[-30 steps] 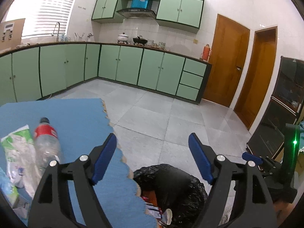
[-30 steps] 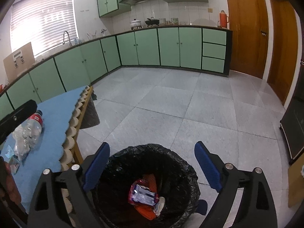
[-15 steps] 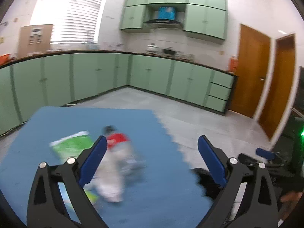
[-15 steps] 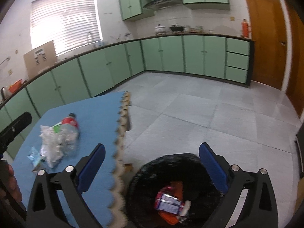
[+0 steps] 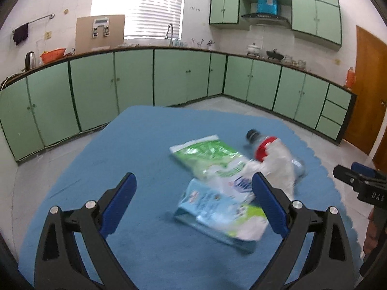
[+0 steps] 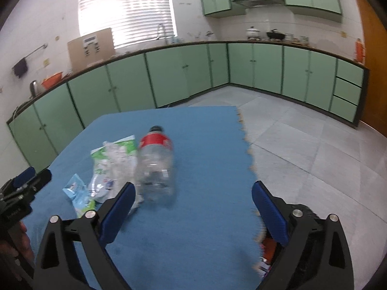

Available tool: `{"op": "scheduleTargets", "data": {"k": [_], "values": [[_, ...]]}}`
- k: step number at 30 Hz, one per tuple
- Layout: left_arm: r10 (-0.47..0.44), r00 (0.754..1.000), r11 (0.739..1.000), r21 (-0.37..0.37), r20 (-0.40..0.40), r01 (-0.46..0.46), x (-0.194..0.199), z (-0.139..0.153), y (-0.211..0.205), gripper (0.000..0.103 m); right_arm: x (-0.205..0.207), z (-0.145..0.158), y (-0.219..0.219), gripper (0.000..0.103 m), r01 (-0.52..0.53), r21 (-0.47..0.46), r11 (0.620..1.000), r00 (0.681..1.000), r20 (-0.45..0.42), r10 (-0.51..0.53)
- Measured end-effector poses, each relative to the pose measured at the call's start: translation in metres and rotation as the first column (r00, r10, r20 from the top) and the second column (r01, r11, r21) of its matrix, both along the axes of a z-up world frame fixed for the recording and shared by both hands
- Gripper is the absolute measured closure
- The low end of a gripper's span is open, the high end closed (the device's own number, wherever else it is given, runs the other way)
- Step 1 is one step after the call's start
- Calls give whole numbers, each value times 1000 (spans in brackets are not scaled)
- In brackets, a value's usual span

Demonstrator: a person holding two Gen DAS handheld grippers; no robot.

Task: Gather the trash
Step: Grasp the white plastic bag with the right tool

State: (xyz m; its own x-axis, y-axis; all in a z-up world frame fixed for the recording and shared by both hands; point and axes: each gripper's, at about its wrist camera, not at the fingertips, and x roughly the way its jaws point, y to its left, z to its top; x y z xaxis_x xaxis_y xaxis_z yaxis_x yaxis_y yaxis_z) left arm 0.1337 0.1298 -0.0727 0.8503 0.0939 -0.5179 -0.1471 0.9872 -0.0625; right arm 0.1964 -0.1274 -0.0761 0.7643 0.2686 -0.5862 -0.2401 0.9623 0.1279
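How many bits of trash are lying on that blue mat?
4, perhaps more hidden: a bottle at the right, clear crumpled plastic against it, a green packet behind, a pale blue packet nearest.

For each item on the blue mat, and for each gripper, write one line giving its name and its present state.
Plastic bottle: lying on its side, cap on, looks empty.
Green wrapper: flat on the blue mat, partly under the bottle.
Light-blue packet: lying crumpled, nearest the camera.
Left gripper: open, holding nothing.
Right gripper: open, holding nothing.
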Motion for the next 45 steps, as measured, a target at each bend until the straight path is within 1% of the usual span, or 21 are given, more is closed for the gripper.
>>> {"op": "scheduleTargets", "data": {"k": [4, 8, 13, 15, 16, 17, 18, 19, 20, 21, 22, 24, 27, 30, 35, 40, 45], "values": [[12, 1000, 1000, 4, -23, -12, -5, -8, 17, 10, 1, -5, 25, 17, -63, -1, 998, 998, -17, 63], [22, 999, 1000, -4, -34, -23, -7, -12, 29, 10, 3, -15, 55, 28, -133, -20, 991, 990, -45, 132], [29, 999, 999, -15, -45, -29, -7, -15, 38, 10, 8, -27, 78, 38, -169, -31, 985, 983, -75, 166], [26, 998, 999, -22, -48, -27, -8, -18, 35, 10, 10, -32, 85, 44, -174, -43, 984, 981, -89, 170], [23, 998, 999, -22, -51, -24, -7, -19, 35, 10, 11, -34, 87, 44, -177, -46, 983, 980, -98, 172], [20, 998, 1000, -21, -52, -21, -7, -20, 34, 10, 11, -37, 88, 49, -177, -48, 983, 980, -102, 171], [18, 998, 1000, -21, -53, -19, -7, -21, 32, 10, 10, -38, 89, 57, -181, -47, 982, 979, -105, 175], [15, 998, 1000, -23, -55, -16, -6, -21, 31, 10, 10, -39, 90, 62, -189, -47, 981, 977, -113, 183], [11, 998, 1000, -26, -58, -13, -5, -22, 28, 10, 11, -41, 90, 73, -201, -42, 979, 973, -128, 194], [9, 998, 1000, -27, -62, -10, -5, -23, 26, 10, 13, -42, 88, 82, -211, -35, 977, 969, -141, 204], [7, 998, 1000, -28, -65, -8, -4, -24, 25, 10, 13, -42, 87, 84, -215, -31, 976, 966, -150, 209], [5, 998, 1000, -29, -69, -7, -4, -25, 20, 10, 10, -41, 85, 93, -220, -38, 975, 967, -143, 212], [-2, 997, 999, -39, -74, -1, -3, -26, 15, 10, 4, -38, 81, 97, -232, -30, 972, 965, -134, 226], [-14, 997, 999, -49, -76, 10, -3, -26, 6, 10, 0, -30, 74, 98, -231, -15, 973, 966, -121, 228], [-53, 996, 996, -75, -76, 47, 0, -27, -17, 10, -11, -13, 42, 99, -188, 10, 982, 978, -86, 188], [-73, 994, 994, -85, -82, 66, 8, -29, -49, 10, -17, -4, 16, 99, -155, 3, 988, 986, -61, 155], [-32, 993, 998, -55, -113, 26, 22, -38, -69, 10, -15, -5, -1, 99, -126, 13, 992, 990, -58, 126]]}}
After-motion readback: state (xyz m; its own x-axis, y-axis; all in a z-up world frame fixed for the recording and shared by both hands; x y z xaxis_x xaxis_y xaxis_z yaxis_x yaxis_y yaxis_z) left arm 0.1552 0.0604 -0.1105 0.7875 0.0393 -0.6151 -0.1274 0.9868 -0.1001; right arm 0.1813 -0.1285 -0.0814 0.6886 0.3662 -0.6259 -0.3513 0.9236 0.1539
